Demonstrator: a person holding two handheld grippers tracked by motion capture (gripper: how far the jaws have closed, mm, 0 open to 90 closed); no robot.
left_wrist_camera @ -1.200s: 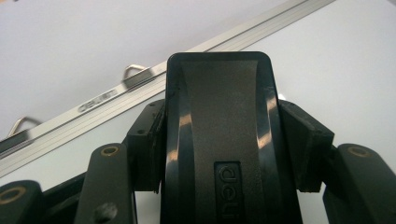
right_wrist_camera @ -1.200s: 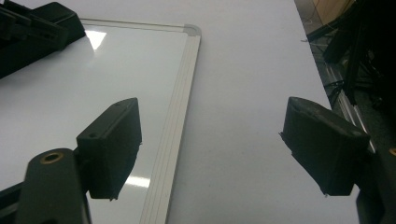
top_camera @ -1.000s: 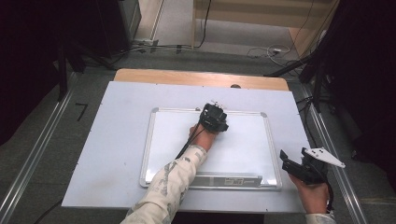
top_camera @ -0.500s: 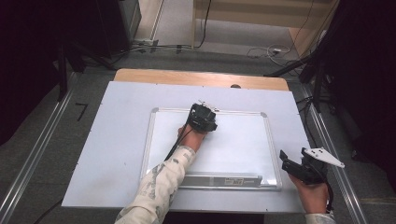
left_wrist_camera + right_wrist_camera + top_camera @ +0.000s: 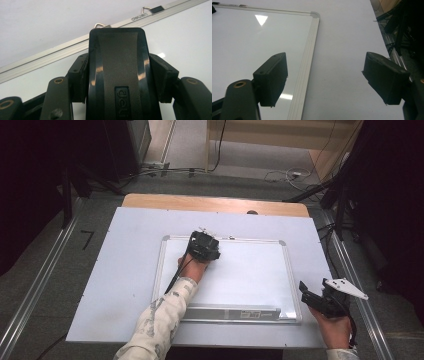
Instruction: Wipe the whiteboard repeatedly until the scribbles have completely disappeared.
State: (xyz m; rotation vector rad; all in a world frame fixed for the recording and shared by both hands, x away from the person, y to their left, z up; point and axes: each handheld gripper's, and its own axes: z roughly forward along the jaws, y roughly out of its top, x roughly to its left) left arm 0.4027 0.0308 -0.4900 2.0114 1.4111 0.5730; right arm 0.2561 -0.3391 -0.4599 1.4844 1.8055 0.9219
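Observation:
A white whiteboard (image 5: 250, 275) with a silver frame lies flat on the table. My left gripper (image 5: 204, 246) rests on it near the far edge, left of the middle, shut on a black board eraser (image 5: 117, 57). In the left gripper view the eraser stands between the two pads (image 5: 78, 75), and the board's top rail (image 5: 50, 57) with a metal hanger loop runs just beyond it. My right gripper (image 5: 306, 297) hovers at the board's near right corner, open, with nothing between its jaws. The right gripper (image 5: 327, 77) looks along the board's right frame (image 5: 308, 57).
The table's white cover (image 5: 125, 270) surrounds the board, with a wooden strip (image 5: 215, 204) at the back. A grey tray strip (image 5: 235, 313) runs along the board's near edge. Metal floor rails (image 5: 45, 280) flank the table, and cables lie on the floor behind.
My left gripper has slid to the left along the board's far edge with the eraser in it. The right gripper has stayed where it was.

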